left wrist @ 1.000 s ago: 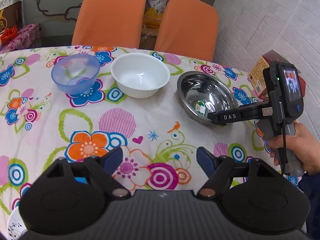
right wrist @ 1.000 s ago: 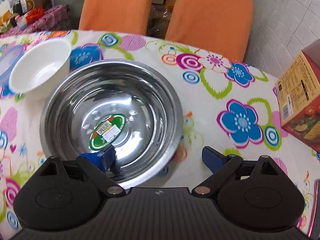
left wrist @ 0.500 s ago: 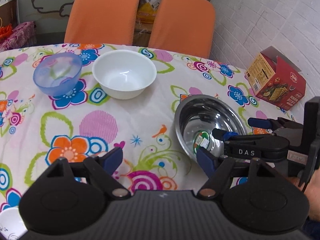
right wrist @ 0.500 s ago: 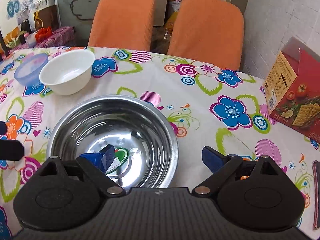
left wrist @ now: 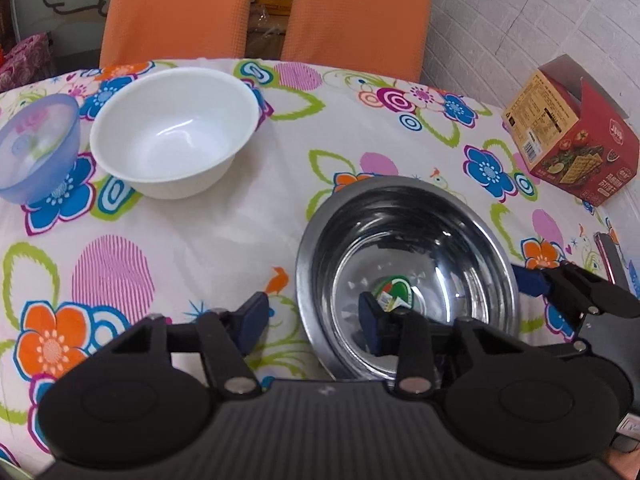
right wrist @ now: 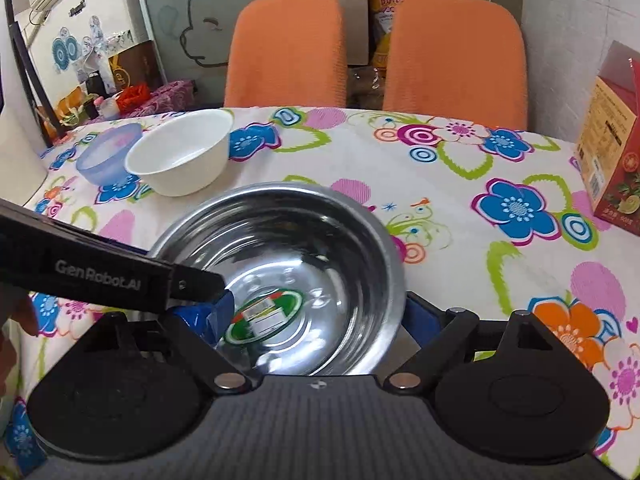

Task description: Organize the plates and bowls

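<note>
**Both grippers at the steel bowl, jaws spread**

Your left gripper (left wrist: 312,322) reaches in low from the near-left edge of the steel bowl (left wrist: 408,248), jaws spread: one blue pad sits inside the bowl, the other outside over the tablecloth (left wrist: 240,216), so they straddle the rim without pinching it. Your right gripper (right wrist: 320,316) comes from the near side, also spread wide, one pad inside by the green sticker (right wrist: 268,316) and the other outside the bowl's right wall.

The bowl is round, shiny and mirror-like, standing upright near you on the flower-printed cloth. Three bowls in all: the steel one, a smooth white bowl (left wrist: 174,130) farther back on the left, and a translucent blue bowl (left wrist: 36,148) just beside it. Behind the table stand two orange chairs (right wrist: 286,48); one red cardboard box (left wrist: 572,132) sits at the right
</note>
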The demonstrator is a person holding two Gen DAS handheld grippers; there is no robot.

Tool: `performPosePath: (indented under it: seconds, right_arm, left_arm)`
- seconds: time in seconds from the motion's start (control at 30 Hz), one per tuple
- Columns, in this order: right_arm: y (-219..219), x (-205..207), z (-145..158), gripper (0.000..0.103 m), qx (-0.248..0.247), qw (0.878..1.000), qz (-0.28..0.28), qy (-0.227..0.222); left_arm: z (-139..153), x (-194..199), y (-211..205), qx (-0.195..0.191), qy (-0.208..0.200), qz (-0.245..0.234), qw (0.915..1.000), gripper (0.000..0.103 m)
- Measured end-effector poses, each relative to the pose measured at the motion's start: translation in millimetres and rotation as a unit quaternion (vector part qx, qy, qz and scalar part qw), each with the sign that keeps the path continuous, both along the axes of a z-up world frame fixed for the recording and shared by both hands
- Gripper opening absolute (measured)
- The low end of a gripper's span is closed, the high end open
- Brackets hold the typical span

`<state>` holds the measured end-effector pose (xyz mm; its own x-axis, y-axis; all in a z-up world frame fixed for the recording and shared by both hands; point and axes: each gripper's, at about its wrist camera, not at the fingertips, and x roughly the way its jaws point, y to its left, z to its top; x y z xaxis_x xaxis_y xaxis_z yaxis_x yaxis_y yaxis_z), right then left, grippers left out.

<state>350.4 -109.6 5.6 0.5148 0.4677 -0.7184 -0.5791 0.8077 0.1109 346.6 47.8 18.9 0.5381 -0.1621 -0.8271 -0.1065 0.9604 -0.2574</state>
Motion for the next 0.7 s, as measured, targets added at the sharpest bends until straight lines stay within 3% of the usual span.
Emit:
performPosePath:
  seconds: [0.23, 0.37, 0.47, 0.53, 0.57, 0.7]
  right_arm:
    - [7, -45, 18, 0.076, 0.006, 1.000, 0.015, -0.020]
    - [11, -74, 17, 0.078, 0.017, 0.999, 0.038, -0.015]
    - [12, -89, 12, 0.078, 0.003, 0.999, 0.035, -0.016]
    - [3, -92, 10, 0.078, 0.001, 1.000, 0.017, -0.011]
    - [-2, -91, 11, 0.078, 0.002, 1.000, 0.009, -0.012]
    - [-19, -72, 15, 0.079, 0.011, 0.999, -0.030, -0.009]
  left_arm:
    - [25, -46, -12, 0.054, -0.047, -0.028, 0.9970, 0.035]
    - [29, -75, -15, 0.009, -0.044, -0.068, 0.9967, 0.035]
    - [33, -91, -16, 0.016, -0.056, -0.073, 0.9957, 0.036]
    - [39, -97, -6, 0.021, -0.071, -0.058, 0.9956, 0.047]
    - [42, -97, -1, 0.023, -0.078, -0.046, 0.9957, 0.061]
    - [46, -79, 19, 0.033, -0.083, -0.008, 0.9960, 0.063]
